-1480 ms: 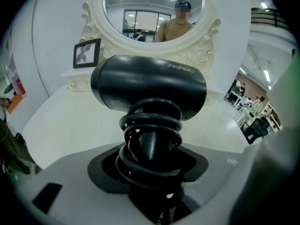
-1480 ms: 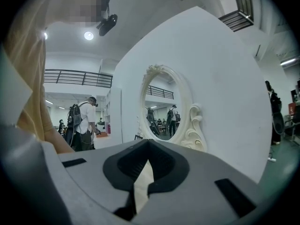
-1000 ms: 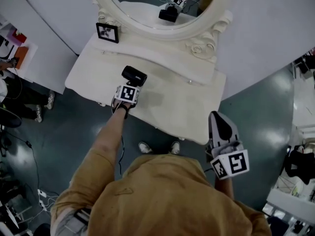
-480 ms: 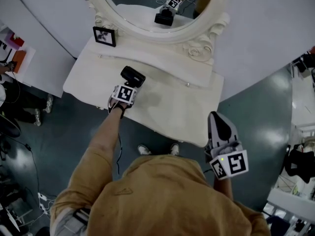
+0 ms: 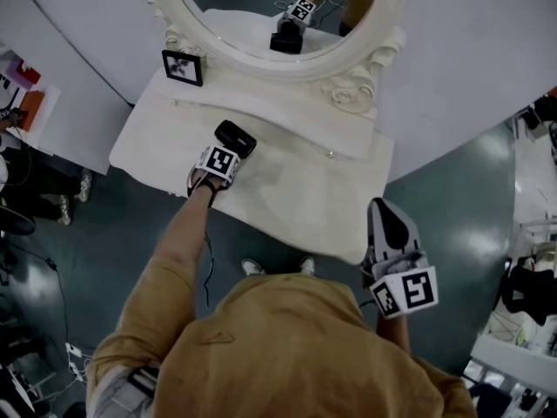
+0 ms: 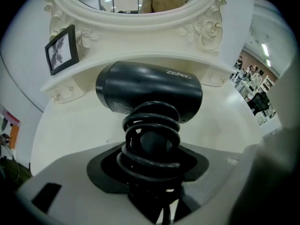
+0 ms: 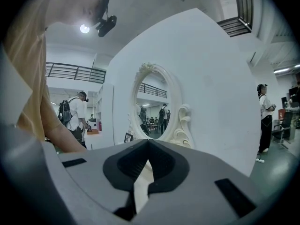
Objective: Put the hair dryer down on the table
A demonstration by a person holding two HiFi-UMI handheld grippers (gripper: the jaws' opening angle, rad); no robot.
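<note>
The black hair dryer (image 5: 236, 137) is over the white dressing table (image 5: 296, 194), left of its middle. In the left gripper view its barrel (image 6: 149, 90) lies crosswise, and its handle, wrapped in coiled black cord (image 6: 151, 135), points back into the jaws. My left gripper (image 5: 224, 151) is shut on that handle. Whether the barrel touches the table top I cannot tell. My right gripper (image 5: 389, 220) hangs off the table's front right corner, shut with nothing in it (image 7: 146, 149).
A large oval mirror (image 5: 261, 7) in a carved white frame stands at the back of the table. A small black picture frame (image 5: 183, 66) sits on the raised shelf at the left. The floor is dark, and people stand in the hall.
The left gripper keeps its hold on the hair dryer and has barely shifted over the table. The right gripper stays where it was.
</note>
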